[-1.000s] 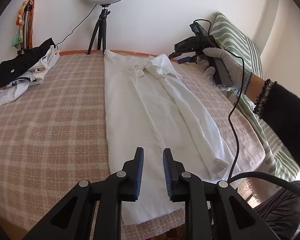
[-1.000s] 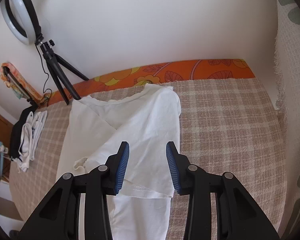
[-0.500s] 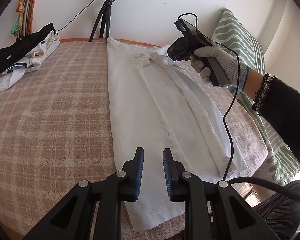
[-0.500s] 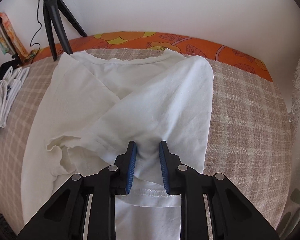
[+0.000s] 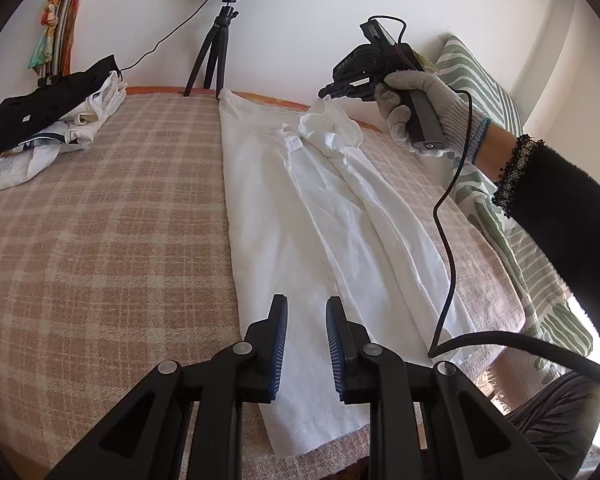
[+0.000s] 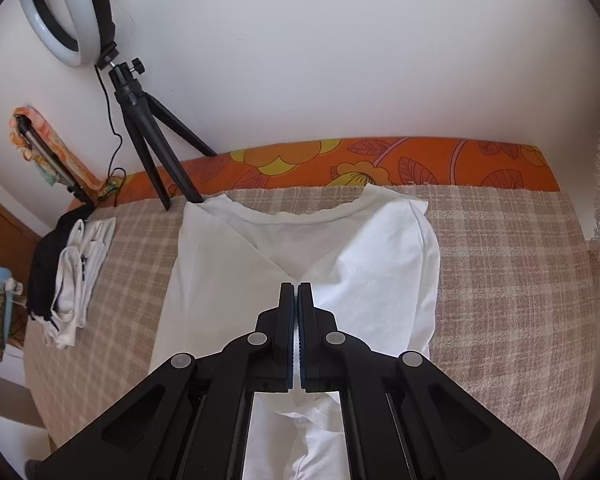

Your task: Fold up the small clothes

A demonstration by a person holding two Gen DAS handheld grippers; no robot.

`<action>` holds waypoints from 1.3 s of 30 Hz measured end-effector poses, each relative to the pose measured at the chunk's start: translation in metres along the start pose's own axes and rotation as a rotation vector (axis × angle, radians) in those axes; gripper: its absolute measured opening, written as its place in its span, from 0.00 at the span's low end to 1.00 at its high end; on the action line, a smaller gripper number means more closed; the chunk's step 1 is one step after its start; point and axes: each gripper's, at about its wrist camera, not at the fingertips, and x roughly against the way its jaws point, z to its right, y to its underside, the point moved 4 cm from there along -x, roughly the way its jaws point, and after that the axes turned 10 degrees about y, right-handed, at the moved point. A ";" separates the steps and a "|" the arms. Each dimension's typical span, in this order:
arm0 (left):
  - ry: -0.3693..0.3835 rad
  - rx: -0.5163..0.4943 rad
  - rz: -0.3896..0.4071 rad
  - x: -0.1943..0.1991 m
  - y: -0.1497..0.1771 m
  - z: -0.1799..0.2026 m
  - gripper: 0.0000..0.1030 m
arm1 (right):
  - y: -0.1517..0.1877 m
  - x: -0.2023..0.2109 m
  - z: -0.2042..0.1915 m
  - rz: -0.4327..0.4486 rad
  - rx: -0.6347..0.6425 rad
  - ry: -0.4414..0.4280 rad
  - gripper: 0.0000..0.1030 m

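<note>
Left wrist view: left tool (image 5: 306, 344) agape over shirt (image 5: 300, 208) hem; right tool (image 6: 296, 300) clamped on lifted sleeve edge.

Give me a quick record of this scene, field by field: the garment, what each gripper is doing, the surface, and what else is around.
garment: white cotton T-shirt, laid lengthwise, sides folded inward
left gripper: open, hovering above the hem end, holding nothing
right gripper: shut on the sleeve fabric, lifted near the collar end
surface: beige plaid blanket on a bed
other clothes: black and white pile at the far left corner
background: ring light on a black tripod; green striped pillow
</note>
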 end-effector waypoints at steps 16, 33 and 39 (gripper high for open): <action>-0.075 0.019 0.018 0.009 0.000 -0.019 0.18 | -0.006 -0.035 -0.052 0.027 -0.027 -0.122 0.34; -0.072 0.006 -0.011 0.021 0.009 -0.003 0.33 | 0.133 0.142 0.039 0.104 -0.023 -0.025 0.34; -0.040 0.044 -0.114 0.017 0.027 -0.009 0.38 | 0.216 0.157 0.053 0.036 -0.023 -0.023 0.34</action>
